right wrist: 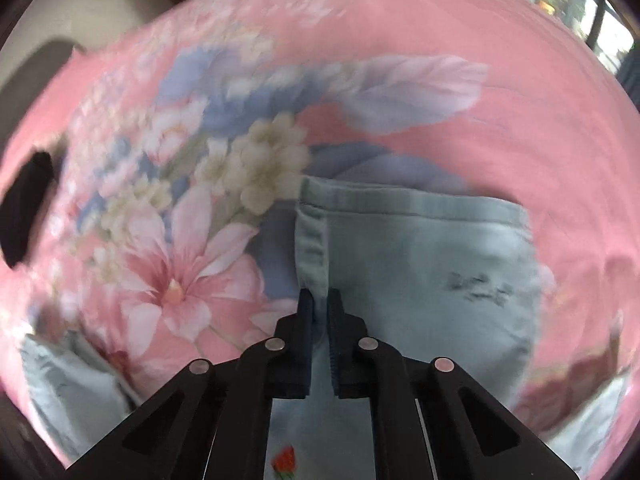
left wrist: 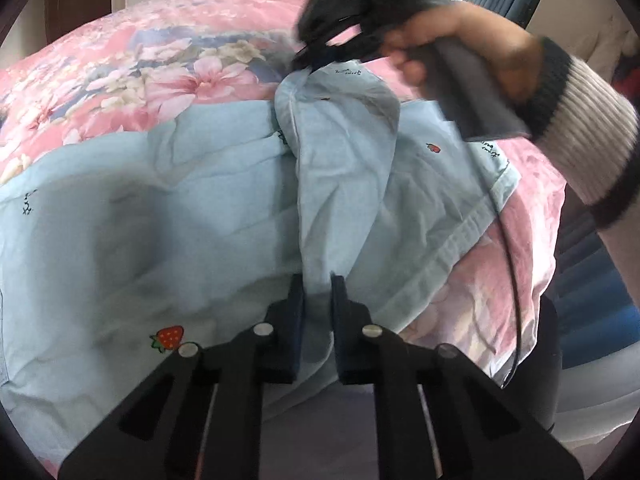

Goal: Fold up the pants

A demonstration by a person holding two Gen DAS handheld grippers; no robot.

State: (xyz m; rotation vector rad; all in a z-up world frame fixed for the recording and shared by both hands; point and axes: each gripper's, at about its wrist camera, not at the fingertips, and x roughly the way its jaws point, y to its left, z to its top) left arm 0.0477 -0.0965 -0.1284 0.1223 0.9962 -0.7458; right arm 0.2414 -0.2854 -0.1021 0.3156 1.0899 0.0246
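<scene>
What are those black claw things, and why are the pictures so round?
Each black claw is a grabbing tool that a person holds, one in each hand. A tiny camera sits on each tool, and its bulging lens bends the picture round. One picture looks along the left tool, the other along the right tool. On the pink flowery bed cover lie light blue pants with little strawberries. Both tools are shut on the pants, pinching a lifted fold. The left camera also sees the person's right hand and striped sleeve.
</scene>
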